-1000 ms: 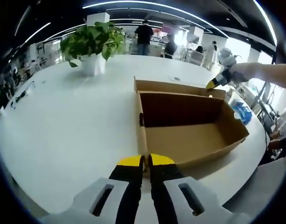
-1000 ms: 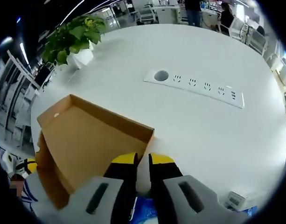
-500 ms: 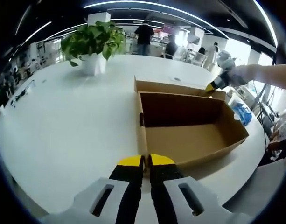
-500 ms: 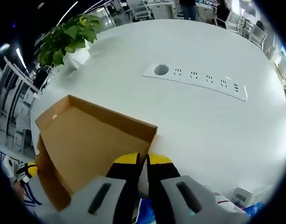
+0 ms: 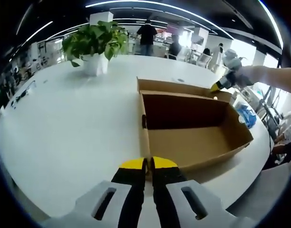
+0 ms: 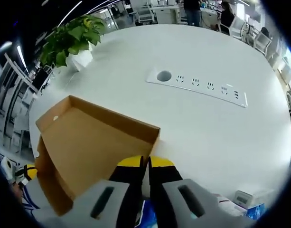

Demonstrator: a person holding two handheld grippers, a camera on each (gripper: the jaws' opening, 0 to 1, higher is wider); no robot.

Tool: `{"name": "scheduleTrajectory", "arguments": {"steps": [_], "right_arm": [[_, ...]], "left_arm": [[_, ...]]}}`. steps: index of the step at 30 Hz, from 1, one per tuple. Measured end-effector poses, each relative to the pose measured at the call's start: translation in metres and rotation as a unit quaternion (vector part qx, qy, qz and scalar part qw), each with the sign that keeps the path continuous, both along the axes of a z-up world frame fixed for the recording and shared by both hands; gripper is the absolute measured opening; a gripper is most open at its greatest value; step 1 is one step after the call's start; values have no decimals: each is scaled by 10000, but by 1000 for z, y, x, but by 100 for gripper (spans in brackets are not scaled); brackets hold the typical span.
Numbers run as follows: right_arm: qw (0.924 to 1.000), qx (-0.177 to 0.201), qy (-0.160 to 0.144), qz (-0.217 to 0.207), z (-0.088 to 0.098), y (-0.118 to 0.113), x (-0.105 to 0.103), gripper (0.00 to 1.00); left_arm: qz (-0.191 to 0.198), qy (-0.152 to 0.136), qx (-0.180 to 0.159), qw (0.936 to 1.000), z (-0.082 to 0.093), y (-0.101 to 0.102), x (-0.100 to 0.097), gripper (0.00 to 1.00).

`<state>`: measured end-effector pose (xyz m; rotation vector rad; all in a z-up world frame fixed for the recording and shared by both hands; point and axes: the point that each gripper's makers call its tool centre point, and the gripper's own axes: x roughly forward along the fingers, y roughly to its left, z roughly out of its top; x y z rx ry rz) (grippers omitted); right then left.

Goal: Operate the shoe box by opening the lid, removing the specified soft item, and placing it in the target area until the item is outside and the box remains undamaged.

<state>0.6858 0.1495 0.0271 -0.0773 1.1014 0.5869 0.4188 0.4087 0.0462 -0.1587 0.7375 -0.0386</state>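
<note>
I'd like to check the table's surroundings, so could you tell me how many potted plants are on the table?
1: the potted plant stands on the white table beyond the open shoe box; the right gripper view shows the same one. Others may sit outside the views.

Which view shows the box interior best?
The left gripper view: it looks straight into the open shoe box, with its floor and inner walls visible. The right gripper view shows mainly the raised lid.

No text, label or number is legible on anything here.

Brown cardboard shoe box (image 5: 192, 128); white table (image 5: 74, 123); green plant (image 5: 95, 40); yellow-tipped black left gripper (image 5: 148, 167).
</note>
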Motion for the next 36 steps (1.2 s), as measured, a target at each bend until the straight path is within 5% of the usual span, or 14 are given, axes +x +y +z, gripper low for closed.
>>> {"name": "scheduleTrajectory", "arguments": {"steps": [36], "right_arm": [[9951, 592, -792, 14, 56, -2, -6, 0]], "left_arm": [[43, 19, -114, 9999, 1, -2, -1, 0]]}}
